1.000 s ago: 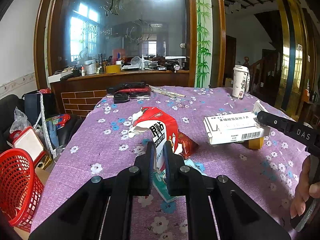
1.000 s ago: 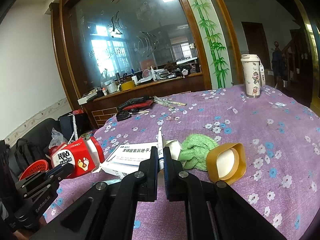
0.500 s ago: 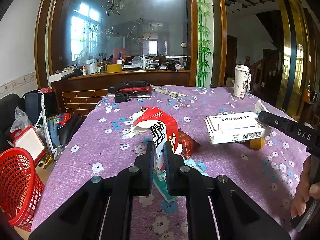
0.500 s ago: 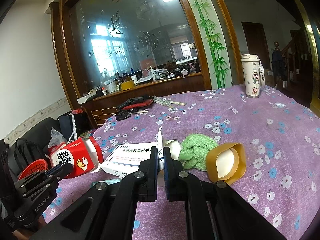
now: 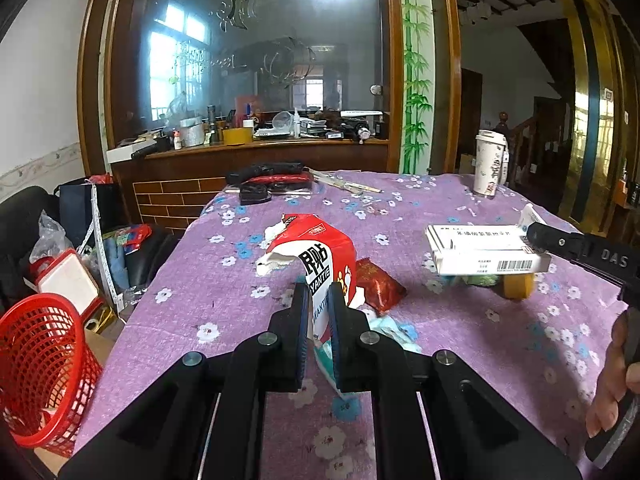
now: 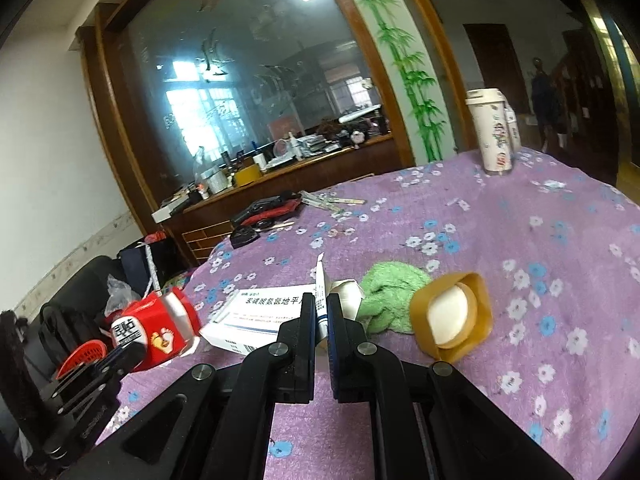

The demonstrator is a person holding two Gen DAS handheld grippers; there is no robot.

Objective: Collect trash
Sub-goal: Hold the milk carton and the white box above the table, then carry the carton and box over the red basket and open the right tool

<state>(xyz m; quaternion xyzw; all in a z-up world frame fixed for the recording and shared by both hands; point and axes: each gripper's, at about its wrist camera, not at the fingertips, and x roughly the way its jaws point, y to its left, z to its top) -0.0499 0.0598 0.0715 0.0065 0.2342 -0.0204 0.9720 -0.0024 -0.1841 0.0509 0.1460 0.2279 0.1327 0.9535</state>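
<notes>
At lower centre of the left wrist view, the left gripper point(image 5: 319, 308) is clenched on the torn red-and-white snack bag point(image 5: 316, 258), with the bag's lower edge pinched between the two black fingers. The bag stands raised above the purple floral tablecloth point(image 5: 224, 280). A crumpled red wrapper point(image 5: 378, 285) lies just beside the bag on its right, and a teal packet point(image 5: 390, 330) lies on the cloth below it. A red mesh basket point(image 5: 38, 372) occupies the lower left of the frame, beside the table and below its level.

At lower centre of the right wrist view, the right gripper point(image 6: 318, 314) is clenched on the end flap of a white medicine box point(image 6: 264, 314). The box extends to the left of the fingers, and in the left wrist view it is seen held clear of the cloth at right of frame. A green cloth point(image 6: 390, 294) and an amber square container point(image 6: 454, 316) lie just to the right of the gripper. A white printed tumbler point(image 6: 492, 132) stands upright at upper right.
</notes>
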